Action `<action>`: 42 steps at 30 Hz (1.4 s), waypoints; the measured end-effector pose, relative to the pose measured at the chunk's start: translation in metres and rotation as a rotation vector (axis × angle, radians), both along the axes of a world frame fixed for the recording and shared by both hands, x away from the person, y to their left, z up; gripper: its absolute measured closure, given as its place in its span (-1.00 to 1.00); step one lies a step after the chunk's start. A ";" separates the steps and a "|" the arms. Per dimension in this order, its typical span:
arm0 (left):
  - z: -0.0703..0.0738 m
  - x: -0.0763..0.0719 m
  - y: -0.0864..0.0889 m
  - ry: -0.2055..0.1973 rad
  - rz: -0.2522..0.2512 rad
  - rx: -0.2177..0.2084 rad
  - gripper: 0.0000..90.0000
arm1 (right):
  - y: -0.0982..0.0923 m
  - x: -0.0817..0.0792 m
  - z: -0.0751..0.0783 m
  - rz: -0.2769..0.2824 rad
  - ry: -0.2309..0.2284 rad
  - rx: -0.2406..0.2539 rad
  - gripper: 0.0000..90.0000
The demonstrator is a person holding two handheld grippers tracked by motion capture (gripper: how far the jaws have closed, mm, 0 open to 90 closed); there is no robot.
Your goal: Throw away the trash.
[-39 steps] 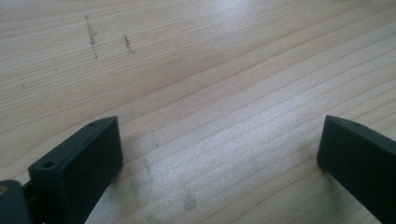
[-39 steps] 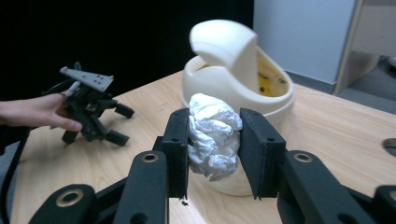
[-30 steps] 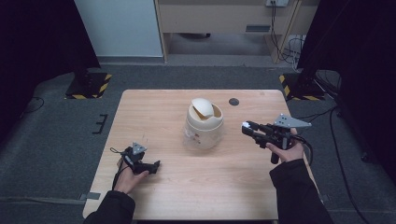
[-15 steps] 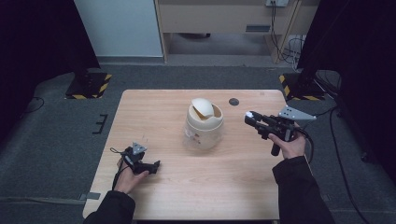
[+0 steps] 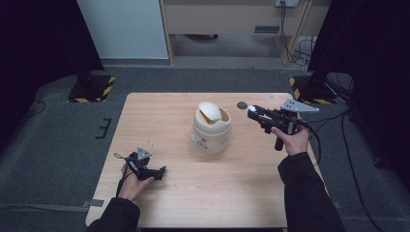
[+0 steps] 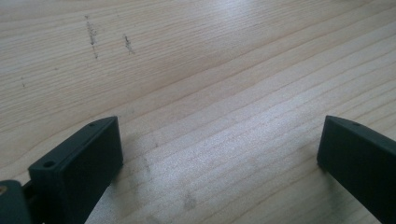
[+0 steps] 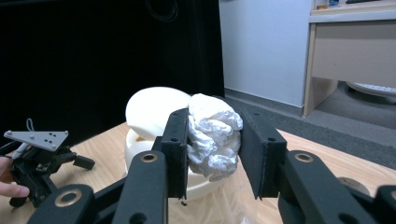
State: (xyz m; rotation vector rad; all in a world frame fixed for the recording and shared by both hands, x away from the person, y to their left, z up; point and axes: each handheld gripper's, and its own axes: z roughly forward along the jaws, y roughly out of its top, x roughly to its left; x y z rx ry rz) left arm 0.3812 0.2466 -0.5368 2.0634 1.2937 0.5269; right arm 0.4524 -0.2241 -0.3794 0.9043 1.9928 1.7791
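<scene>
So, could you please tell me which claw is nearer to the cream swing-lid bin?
The right claw, holding crumpled paper, is nearer, just off the bin's right side. The left claw rests on the table near its front-left corner.

Your right gripper's fingers [image 7: 173,140] hide the sides of the crumpled paper wad [image 7: 212,135] between them; behind it, the bin [image 7: 149,112] is partly covered
</scene>
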 end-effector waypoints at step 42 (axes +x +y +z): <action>0.000 0.000 0.000 0.000 0.000 0.000 -1.00 | 0.050 0.052 -0.013 0.056 0.028 0.007 0.42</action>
